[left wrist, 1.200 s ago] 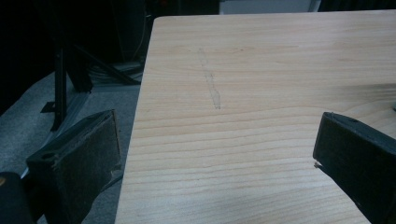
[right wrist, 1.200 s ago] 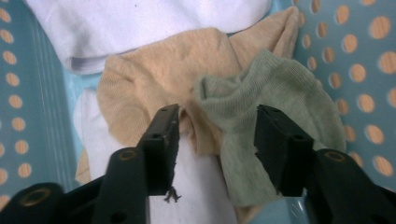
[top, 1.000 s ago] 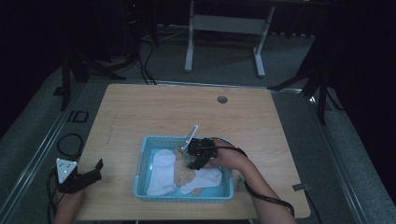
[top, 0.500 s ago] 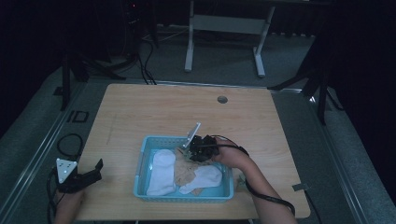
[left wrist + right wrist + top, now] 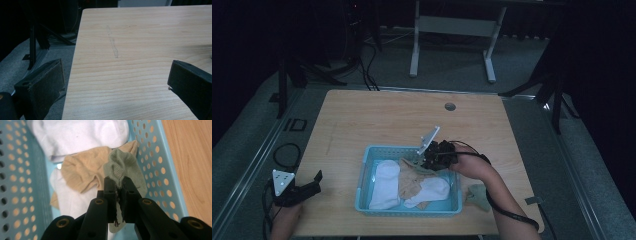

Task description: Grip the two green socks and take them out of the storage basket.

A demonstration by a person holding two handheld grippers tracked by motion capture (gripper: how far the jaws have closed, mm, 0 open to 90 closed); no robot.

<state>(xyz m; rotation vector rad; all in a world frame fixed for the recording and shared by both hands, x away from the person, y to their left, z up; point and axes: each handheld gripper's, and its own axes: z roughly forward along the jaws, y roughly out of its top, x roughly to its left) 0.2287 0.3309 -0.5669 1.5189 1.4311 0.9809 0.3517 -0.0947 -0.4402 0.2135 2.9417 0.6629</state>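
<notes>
High view: a pale wooden surface [image 5: 377, 120] stands on grey carpet, with a small round hole [image 5: 450, 106] near its far edge. A light blue perforated basket [image 5: 367, 165] sits toward the near edge of the surface, and it serves as the landmark for everything else. Inside the basket lie two white socks [image 5: 384, 184], one along its left side and one toward its right, with a tan sock [image 5: 411, 181] spread between them.

Just outside the basket's right wall, another green sock [image 5: 477, 196] lies on the surface, partly under the person's right forearm. That forearm reaches in over the basket's far right corner, where the right gripper [image 5: 432, 159] dips inside. Well to the left of the basket, at the surface's near left corner, the left gripper [image 5: 314, 181] rests low, holding nothing.

Right gripper view: the two fingers [image 5: 110, 195] are clenched on a fold of a grey-green sock [image 5: 122, 168], which bunches above the fingertips, draped over the tan sock and touching the basket's right wall.

Left gripper view: the fingers [image 5: 42, 85] are released and spread wide, with bare wood between them.
</notes>
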